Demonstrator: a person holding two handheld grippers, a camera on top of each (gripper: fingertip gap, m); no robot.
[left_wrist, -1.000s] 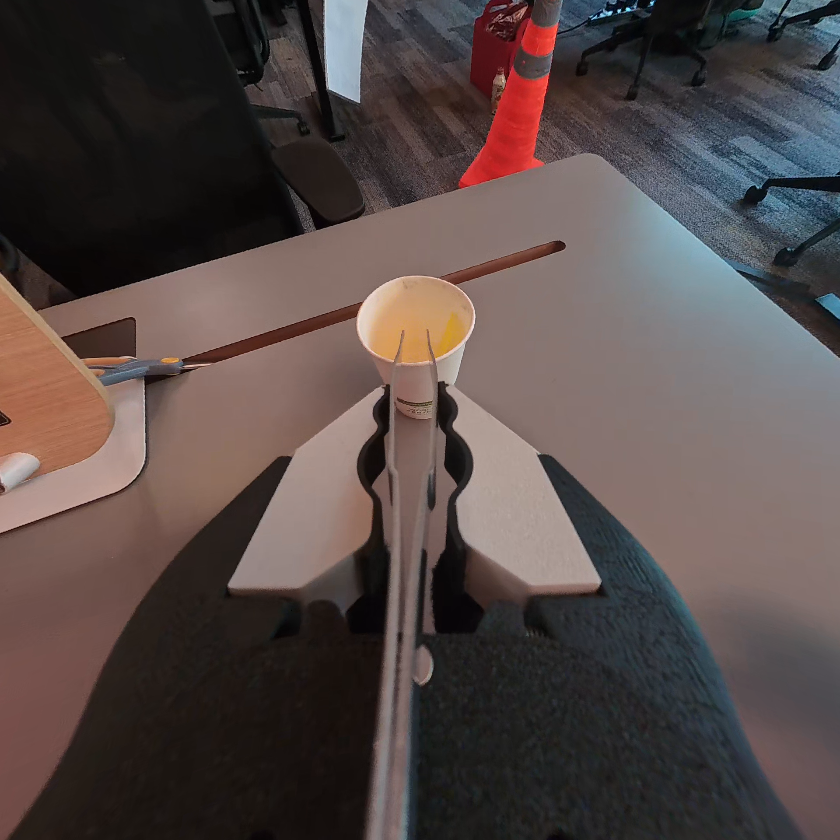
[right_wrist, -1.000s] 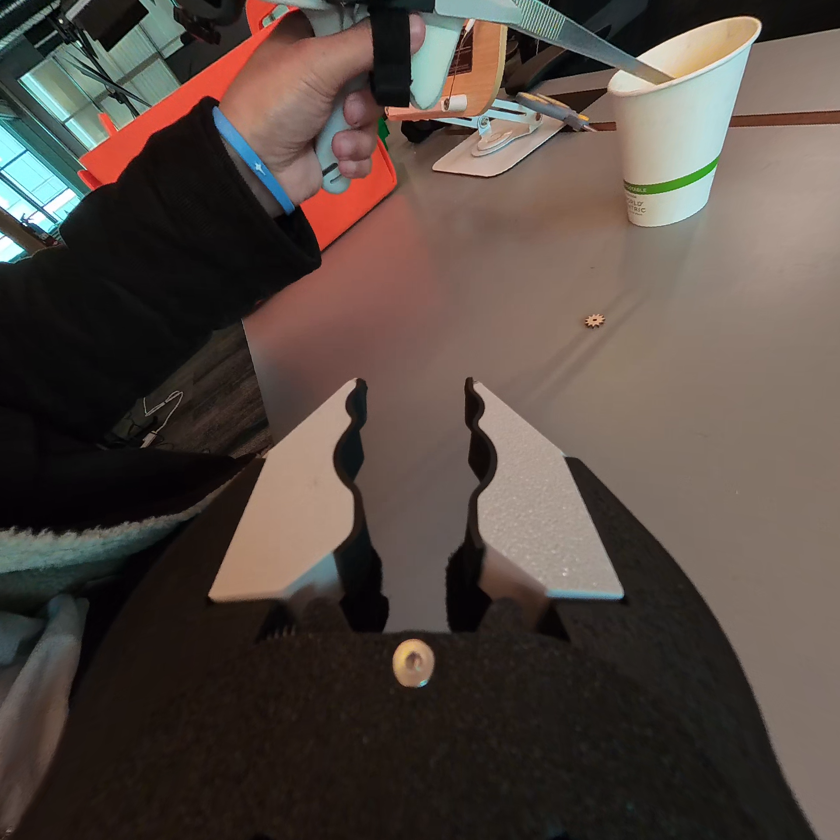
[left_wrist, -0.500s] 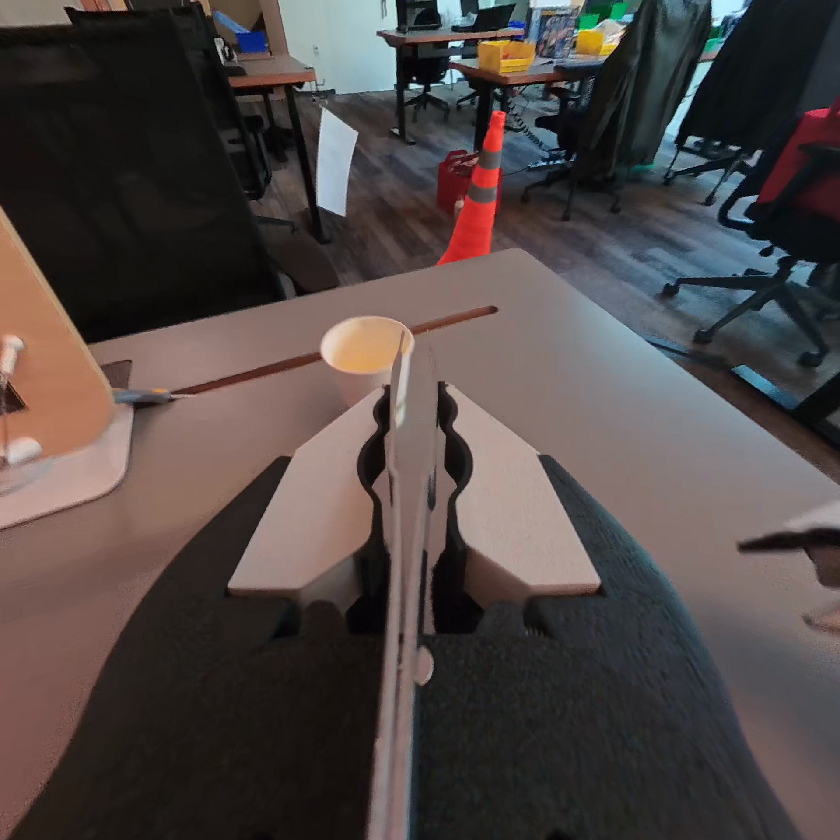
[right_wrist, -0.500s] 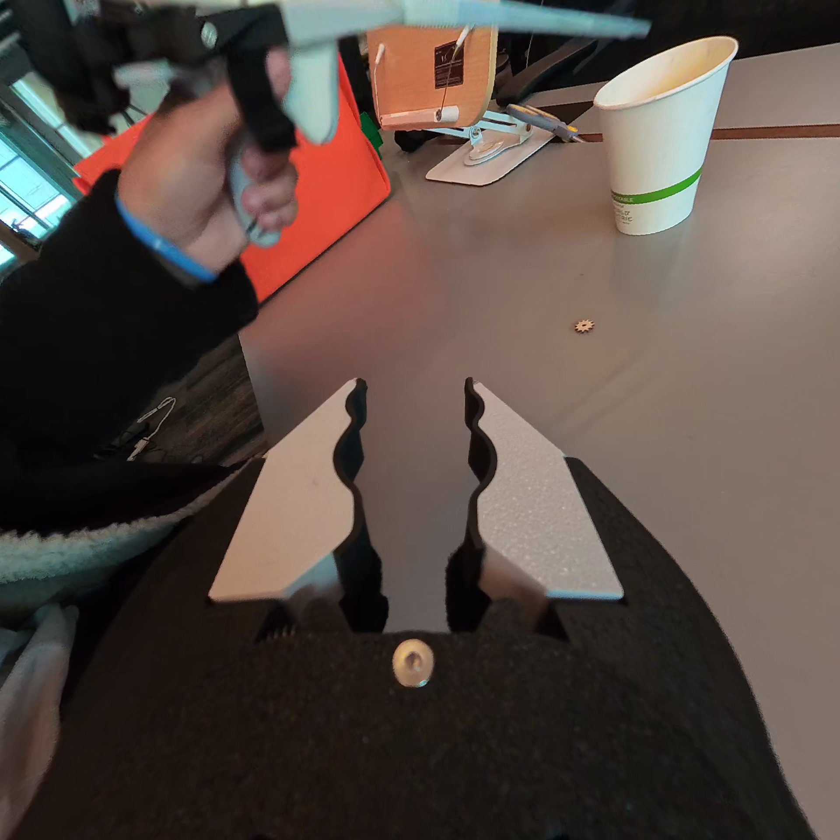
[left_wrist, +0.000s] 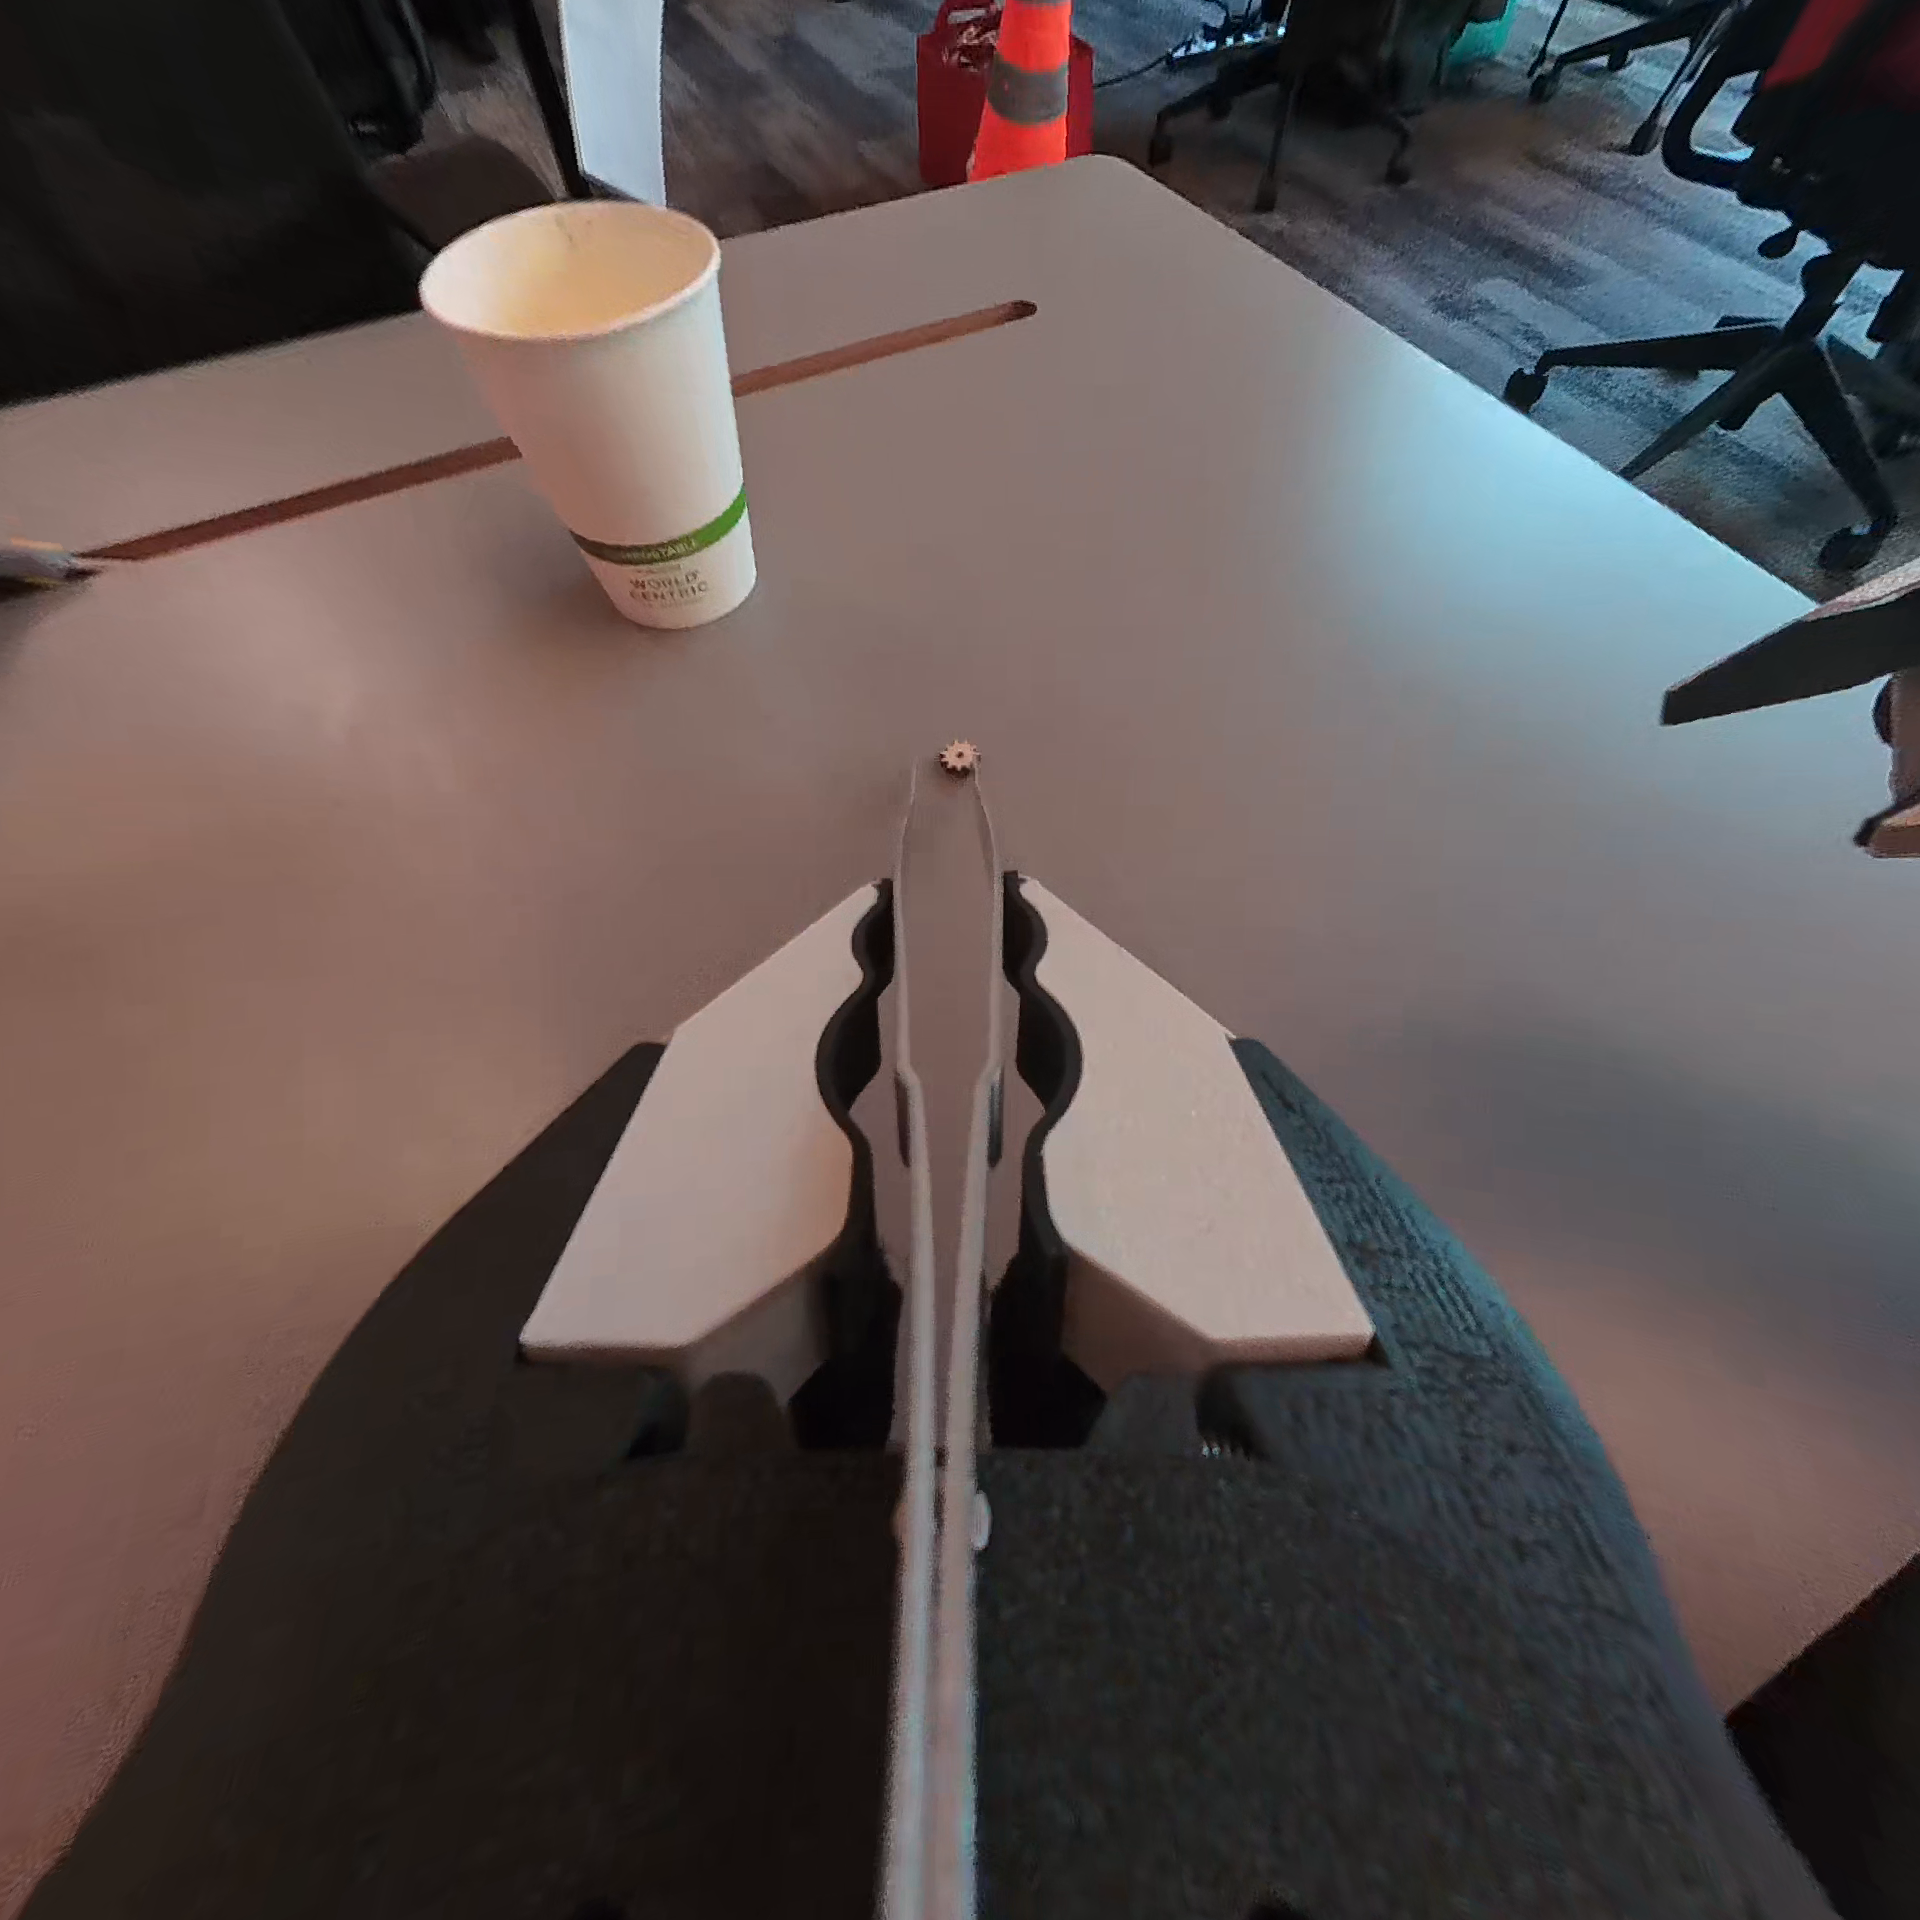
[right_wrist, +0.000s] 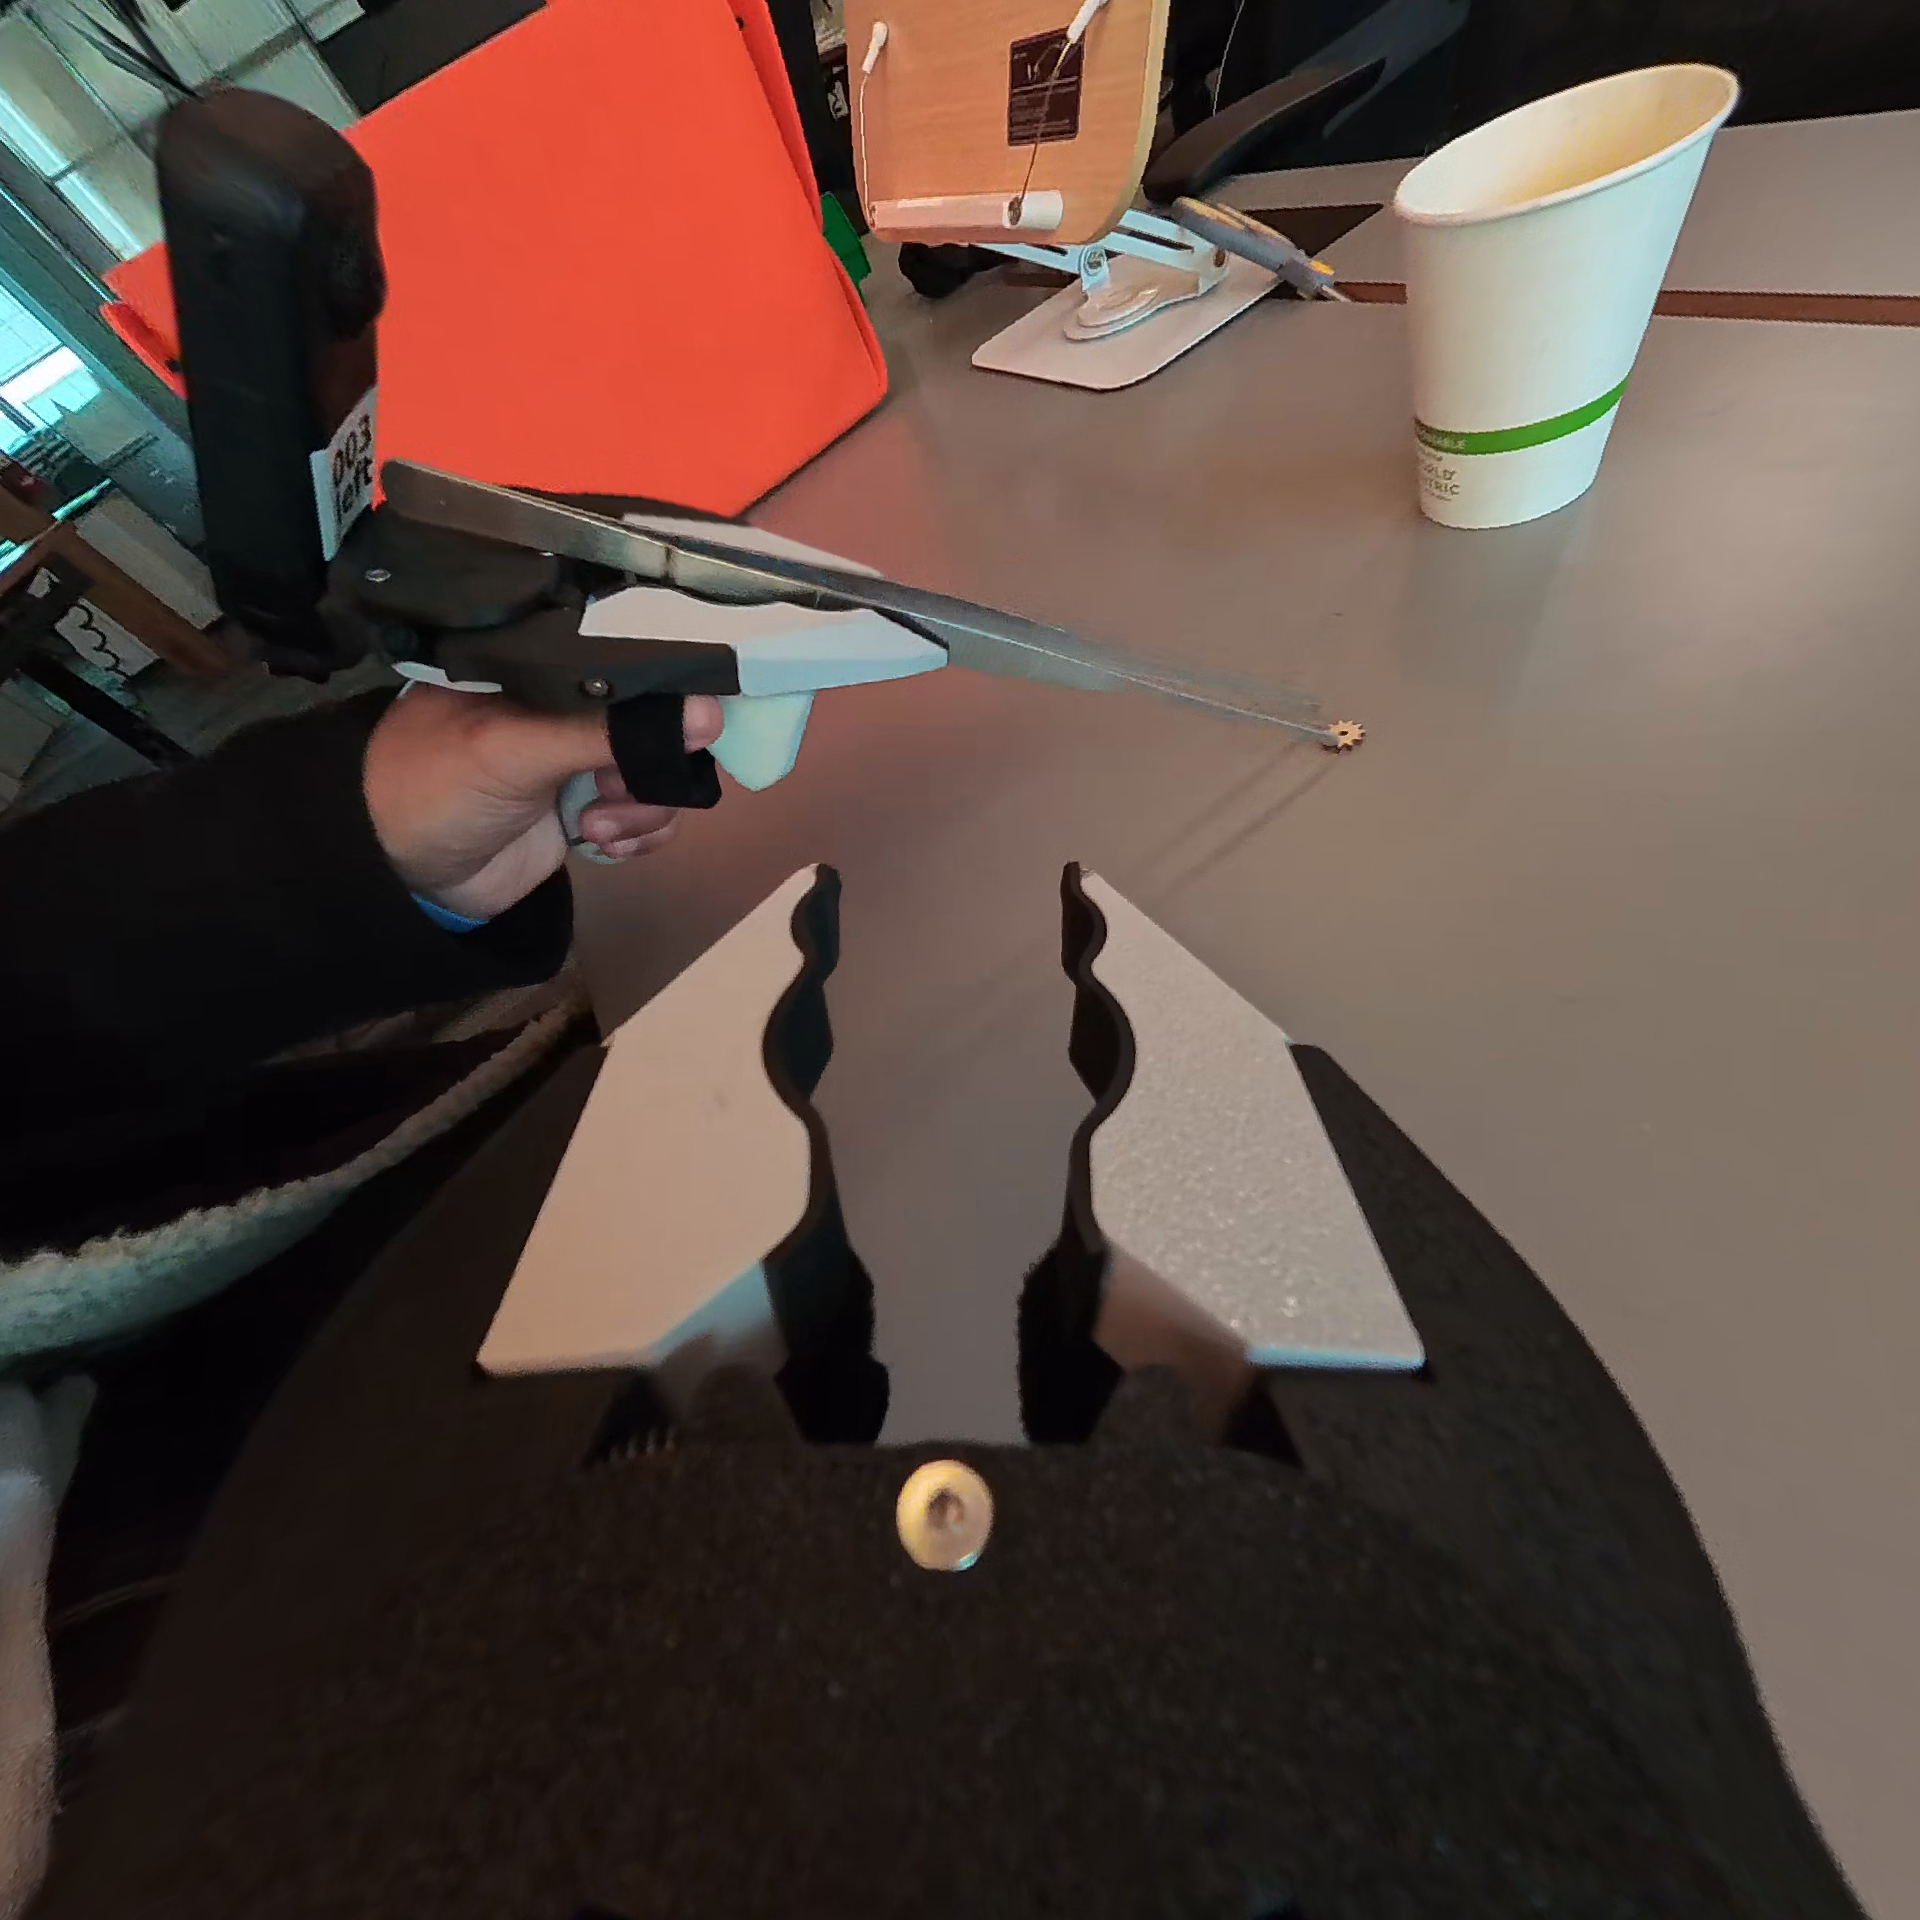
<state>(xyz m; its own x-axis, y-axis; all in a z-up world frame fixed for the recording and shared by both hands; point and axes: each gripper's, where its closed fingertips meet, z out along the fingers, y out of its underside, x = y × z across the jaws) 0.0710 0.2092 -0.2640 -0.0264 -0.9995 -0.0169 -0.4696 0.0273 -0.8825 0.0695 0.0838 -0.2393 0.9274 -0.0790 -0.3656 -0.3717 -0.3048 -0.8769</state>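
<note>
Tweezers sit clamped in my left hand-held gripper, whose white fingers press in on the long metal blades from both sides. The blades run forward past the fingertips and slope down to the grey counter, where their tips reach a tiny toothed gear lying flat on the surface. From my left wrist view the gear sits right at the tips; I cannot tell whether the tips pinch it or only touch it. In the right wrist view the same left hand-held gripper appears from the side, held by a hand in a dark sleeve, with the tweezers pointing at the gear.

My right hand-held gripper is spread apart with nothing between its fingers, and it hangs over bare counter, well apart from the gear.

Farther out, a white paper cup with a green band stands upright on the counter, beyond the gear and to its left in my left view. Behind the cup a dark slot runs across the counter. At the far side stand a wooden panel on a white base and an orange board. An orange traffic cone stands on the floor beyond the counter.
</note>
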